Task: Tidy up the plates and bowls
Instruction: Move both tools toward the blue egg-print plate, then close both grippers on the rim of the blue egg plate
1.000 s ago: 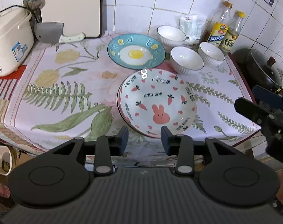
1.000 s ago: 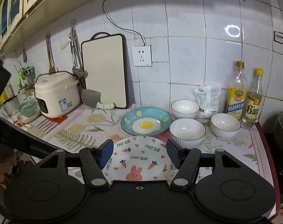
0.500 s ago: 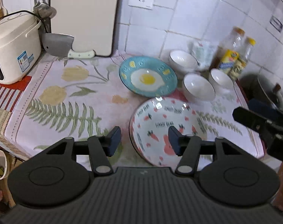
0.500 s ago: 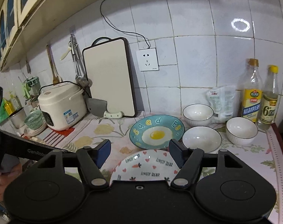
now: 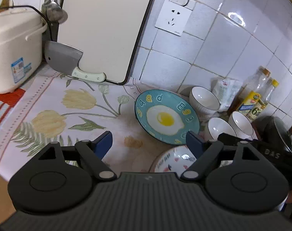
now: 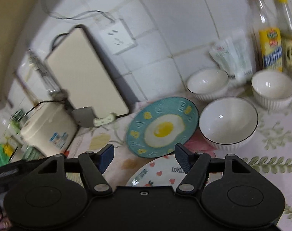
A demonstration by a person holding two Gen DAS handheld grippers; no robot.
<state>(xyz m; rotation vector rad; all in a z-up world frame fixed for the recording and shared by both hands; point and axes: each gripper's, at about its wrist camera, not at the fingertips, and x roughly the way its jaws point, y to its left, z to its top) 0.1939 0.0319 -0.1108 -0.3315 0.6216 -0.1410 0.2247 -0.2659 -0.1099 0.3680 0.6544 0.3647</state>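
Left black two-finger gripper (image 5: 148, 141) — blue-padded jaws spread wide, nothing between them. Right black two-finger gripper (image 6: 144, 154) — jaws likewise wide apart, empty, tilted.

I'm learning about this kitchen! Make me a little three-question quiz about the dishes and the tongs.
1. True or false: the left tongs are shut on the egg plate.
2. How many white bowls stand on the cloth?
3. Which thing leans on the wall behind the cleaver? A) cutting board B) a tray C) a pot lid

Key
1. False: both the left and the right tongs are open and hold nothing.
2. Three.
3. A.
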